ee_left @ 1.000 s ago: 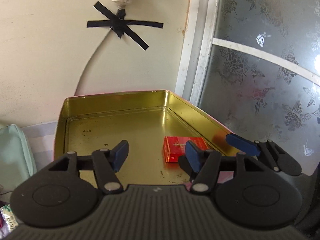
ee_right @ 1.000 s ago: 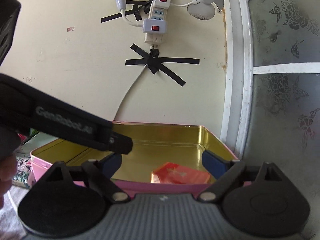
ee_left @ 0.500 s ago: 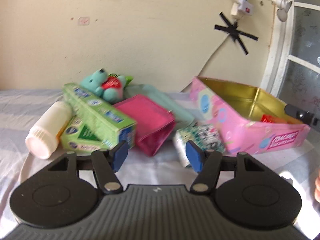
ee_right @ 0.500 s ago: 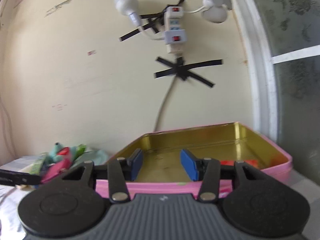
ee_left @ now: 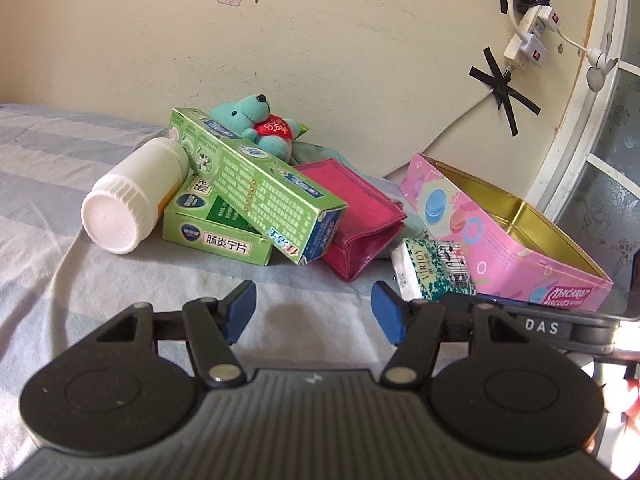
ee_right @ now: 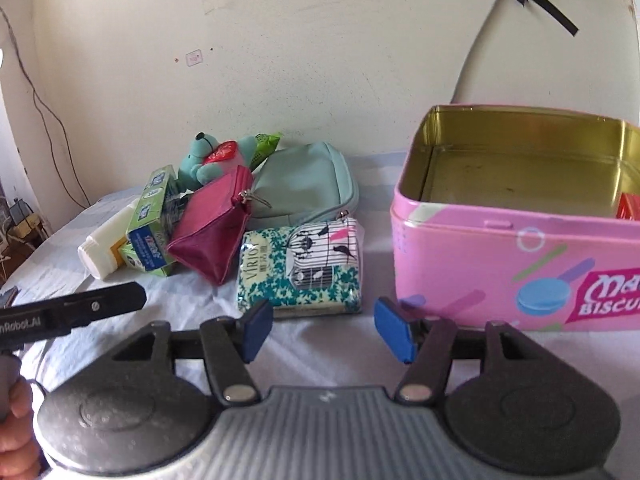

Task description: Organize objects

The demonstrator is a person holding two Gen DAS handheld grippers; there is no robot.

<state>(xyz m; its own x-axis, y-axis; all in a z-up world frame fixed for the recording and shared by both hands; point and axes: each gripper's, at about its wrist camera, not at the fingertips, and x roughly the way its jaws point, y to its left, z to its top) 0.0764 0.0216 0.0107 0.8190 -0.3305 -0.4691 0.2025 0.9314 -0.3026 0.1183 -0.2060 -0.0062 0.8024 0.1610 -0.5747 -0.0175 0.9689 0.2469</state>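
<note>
The pink tin (ee_right: 500,264) sits at 3 o'clock in the right wrist view. It has no lid on and is gold inside. A small red box (ee_right: 629,207) lies in its far right corner. The rest of the tin floor is bare.

At 10 o'clock from the tin is a pile of things. A tissue pack (ee_right: 300,270) with birds on it lies just beside the tin. Behind it are a dark pink pouch (ee_right: 212,232) and a pale blue bag (ee_right: 308,184). A teal teddy bear (ee_left: 260,124) leans on top at the back. A long green box (ee_left: 256,184) rests tilted on a flat green box (ee_left: 216,228). A white bottle (ee_left: 132,200) lies on its side, touching them.

The left gripper (ee_left: 314,308) has its fingers spread, holding nothing. The right gripper (ee_right: 324,330) is the same, with spread fingers.

Everything lies on a bed (ee_left: 36,160) with a striped sheet. Behind is a cream wall (ee_left: 320,40) with black tape (ee_left: 504,92) and a power strip (ee_left: 528,36).
</note>
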